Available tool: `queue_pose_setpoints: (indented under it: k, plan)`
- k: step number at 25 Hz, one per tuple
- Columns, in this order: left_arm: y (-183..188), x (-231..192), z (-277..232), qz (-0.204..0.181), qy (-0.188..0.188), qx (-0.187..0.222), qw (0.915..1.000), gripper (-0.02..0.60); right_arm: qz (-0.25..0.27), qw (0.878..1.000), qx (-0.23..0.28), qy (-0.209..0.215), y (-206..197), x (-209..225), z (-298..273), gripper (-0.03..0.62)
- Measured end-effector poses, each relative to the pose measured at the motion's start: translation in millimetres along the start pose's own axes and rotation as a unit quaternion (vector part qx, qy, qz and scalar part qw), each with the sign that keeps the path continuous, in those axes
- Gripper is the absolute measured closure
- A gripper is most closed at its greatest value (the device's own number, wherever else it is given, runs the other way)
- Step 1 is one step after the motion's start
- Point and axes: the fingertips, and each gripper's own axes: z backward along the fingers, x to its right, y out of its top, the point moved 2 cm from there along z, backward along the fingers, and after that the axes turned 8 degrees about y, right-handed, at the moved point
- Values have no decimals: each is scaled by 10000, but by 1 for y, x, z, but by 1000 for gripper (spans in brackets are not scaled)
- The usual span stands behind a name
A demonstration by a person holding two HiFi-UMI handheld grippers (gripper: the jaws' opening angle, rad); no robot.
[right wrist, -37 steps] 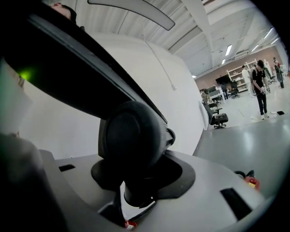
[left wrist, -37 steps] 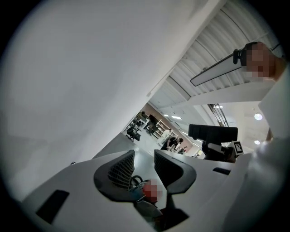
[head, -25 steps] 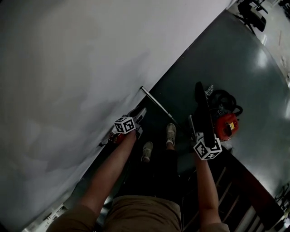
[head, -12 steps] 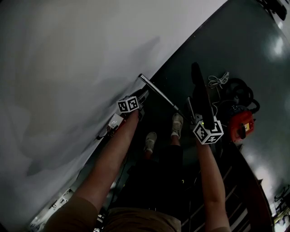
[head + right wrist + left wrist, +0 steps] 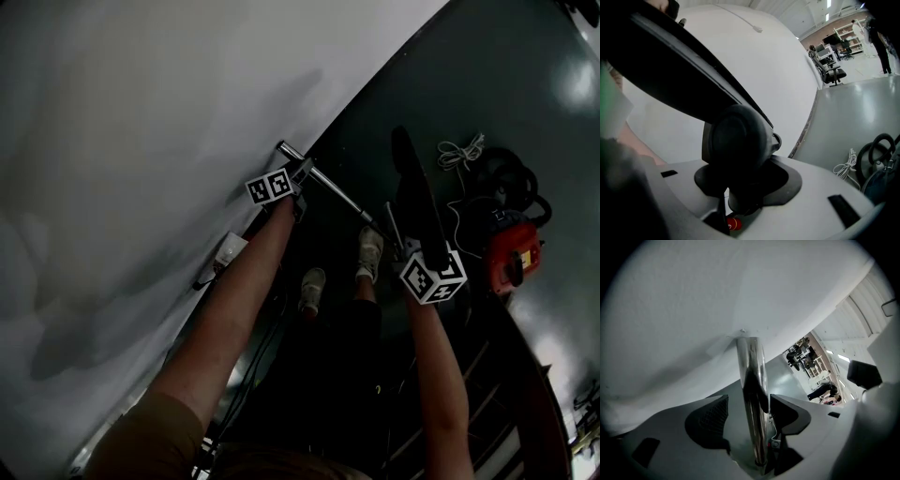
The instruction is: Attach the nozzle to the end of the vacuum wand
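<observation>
the left claw (image 5: 747, 411) is opening with the chrome wand (image 5: 751, 376) loose inside it by the white wall (image 5: 693, 310), so i'd clamp it firm before steering the black nozzle (image 5: 736, 136), gripped tight by the right claw (image 5: 740, 185) and apart from the wand, squarely onto its end.

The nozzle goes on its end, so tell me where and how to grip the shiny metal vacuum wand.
Grip the shiny metal vacuum wand on its straight round shaft, short of the ends, squeezing across the tube from both sides. The left gripper straddles it that way, its jaws opening, not pressing it. That should leave an end free for the black nozzle.
</observation>
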Motion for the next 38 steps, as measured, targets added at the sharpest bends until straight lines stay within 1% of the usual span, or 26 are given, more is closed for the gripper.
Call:
queue_pose_setpoints:
  k: [1, 2, 3, 4, 6, 8, 10, 12, 13, 14, 15, 16, 17, 19, 21, 23, 25, 26, 29, 31, 34, 38]
  plan:
    - [2, -3, -5, 92, -84, 55, 9999, 308, -5, 10000, 7, -7, -3, -2, 10, 427]
    - [4, -2, -9, 168, -252, 106, 9995, 311, 2, 10000, 23, -23, -6, -4, 20, 427]
    - [7, 1, -12, 198, -471, 157, 9986, 365, 12, 10000, 57, -48, -8, -7, 30, 427]
    - [11, 9, -13, 166, -680, 217, 9973, 442, 22, 9999, 109, -82, -8, -9, 41, 427]
    - [16, 30, -5, 16, -962, 347, 9948, 440, 41, 9995, 261, -174, -6, -15, 67, 427]
    - [11, 61, 14, -177, -1143, 425, 9924, 440, 29, 9983, 482, -311, 0, -21, 98, 427]
    - [-3, 99, 43, -449, -1288, 421, 9898, 440, -53, 9957, 780, -491, 8, -33, 132, 427]
    - [-19, 143, 82, -861, -1431, 402, 9851, 440, -164, 9910, 1155, -660, 17, -53, 167, 427]
    - [-26, 172, 106, -1154, -1558, 415, 9802, 440, -207, 9876, 1374, -723, 22, -67, 185, 427]
    - [-35, 205, 130, -1486, -1743, 431, 9725, 440, -219, 9837, 1606, -772, 29, -84, 203, 427]
    - [-46, 240, 154, -1836, -1968, 440, 9621, 440, -167, 9794, 1837, -820, 37, -102, 223, 427]
    - [-59, 276, 175, -2187, -2206, 442, 9495, 440, -51, 9745, 2063, -886, 48, -122, 244, 427]
    - [-74, 311, 194, -2523, -2439, 440, 9354, 440, 74, 9685, 2289, -981, 59, -141, 266, 427]
    - [-104, 376, 226, -3136, -2861, 440, 9044, 440, 221, 9545, 2720, -1205, 77, -170, 316, 427]
    - [-139, 437, 255, -3677, -3219, 466, 8712, 442, 266, 9413, 3052, -1415, 91, -186, 373, 427]
    - [-190, 488, 281, -4222, -3524, 504, 8337, 442, 291, 9301, 3288, -1613, 92, -188, 437, 427]
    - [-249, 522, 299, -4734, -3728, 478, 7966, 442, 330, 9228, 3408, -1765, 85, -182, 493, 427]
    - [-277, 535, 308, -4944, -3804, 446, 7803, 443, 364, 9206, 3429, -1833, 82, -181, 518, 427]
    - [-349, 576, 337, -5428, -4047, 311, 7353, 445, 561, 9122, 3422, -2181, 82, -188, 589, 427]
    - [-392, 602, 349, -5698, -4177, 255, 7072, 446, 683, 9055, 3429, -2406, 83, -192, 632, 427]
    - [-448, 644, 360, -5931, -4469, 264, 6692, 448, 795, 8987, 3403, -2648, 82, -185, 681, 427]
    - [-522, 691, 368, -6250, -4844, 334, 6112, 462, 802, 8909, 3348, -2961, 65, -155, 730, 427]
